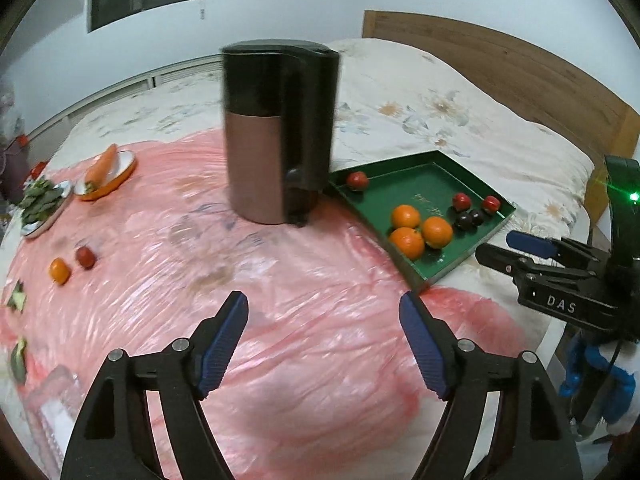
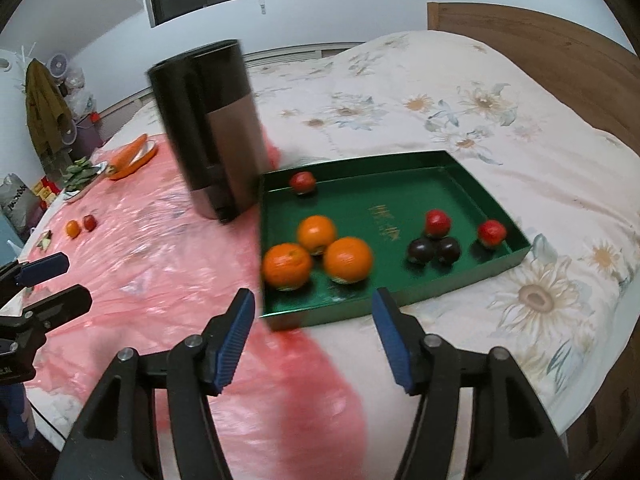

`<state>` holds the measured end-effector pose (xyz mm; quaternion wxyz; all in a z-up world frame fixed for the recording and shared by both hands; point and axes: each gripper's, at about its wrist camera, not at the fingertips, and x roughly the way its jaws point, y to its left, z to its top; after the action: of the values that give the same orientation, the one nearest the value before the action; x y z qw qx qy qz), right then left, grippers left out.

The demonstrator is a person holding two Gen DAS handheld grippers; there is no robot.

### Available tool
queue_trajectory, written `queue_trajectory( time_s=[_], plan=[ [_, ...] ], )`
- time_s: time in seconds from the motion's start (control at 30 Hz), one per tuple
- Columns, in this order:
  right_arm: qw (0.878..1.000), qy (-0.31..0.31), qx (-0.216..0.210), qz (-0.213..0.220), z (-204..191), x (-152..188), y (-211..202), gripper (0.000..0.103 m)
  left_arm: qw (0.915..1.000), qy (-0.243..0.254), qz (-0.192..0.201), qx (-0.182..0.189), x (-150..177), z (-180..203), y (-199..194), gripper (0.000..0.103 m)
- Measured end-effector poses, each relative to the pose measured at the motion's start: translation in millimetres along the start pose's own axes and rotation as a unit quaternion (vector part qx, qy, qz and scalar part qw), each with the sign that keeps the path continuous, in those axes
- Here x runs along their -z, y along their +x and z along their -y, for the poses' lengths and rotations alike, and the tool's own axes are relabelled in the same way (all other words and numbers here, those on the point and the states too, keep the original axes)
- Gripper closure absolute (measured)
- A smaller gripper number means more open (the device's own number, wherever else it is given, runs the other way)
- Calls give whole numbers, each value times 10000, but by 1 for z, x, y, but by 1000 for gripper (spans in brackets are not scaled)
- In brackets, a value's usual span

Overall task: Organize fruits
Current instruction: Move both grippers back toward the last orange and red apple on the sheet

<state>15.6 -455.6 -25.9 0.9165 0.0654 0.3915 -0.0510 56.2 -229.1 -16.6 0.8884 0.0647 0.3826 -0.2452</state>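
A green tray (image 1: 416,184) (image 2: 404,192) lies on the bed and holds three oranges (image 2: 318,254), three red fruits and two dark plums (image 2: 434,250). A loose orange (image 1: 59,270) and a red fruit (image 1: 85,257) lie on the pink plastic sheet at the far left; they also show in the right wrist view as the orange (image 2: 73,228) and red fruit (image 2: 90,222). My left gripper (image 1: 324,320) is open and empty above the sheet. My right gripper (image 2: 314,314) is open and empty just before the tray's near edge; it also shows in the left wrist view (image 1: 500,248).
A tall black and copper canister (image 1: 276,132) (image 2: 212,132) stands beside the tray's left corner. An orange dish with a carrot (image 1: 106,170) and a plate of green leaves (image 1: 40,204) sit at the far left. A wooden headboard (image 1: 520,68) lines the right.
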Motion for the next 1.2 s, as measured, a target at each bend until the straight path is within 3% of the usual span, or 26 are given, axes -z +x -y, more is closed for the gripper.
queue_trajectory(
  time_s=[0.57, 1.2],
  plan=[
    [9991, -269, -284, 147, -92, 17, -36, 0, 9982, -467, 239, -290, 44, -54, -59, 26],
    [9956, -806, -466, 33, -164, 30, -41, 0, 9938, -794, 436, -641, 70, -100, -85, 26]
  ],
)
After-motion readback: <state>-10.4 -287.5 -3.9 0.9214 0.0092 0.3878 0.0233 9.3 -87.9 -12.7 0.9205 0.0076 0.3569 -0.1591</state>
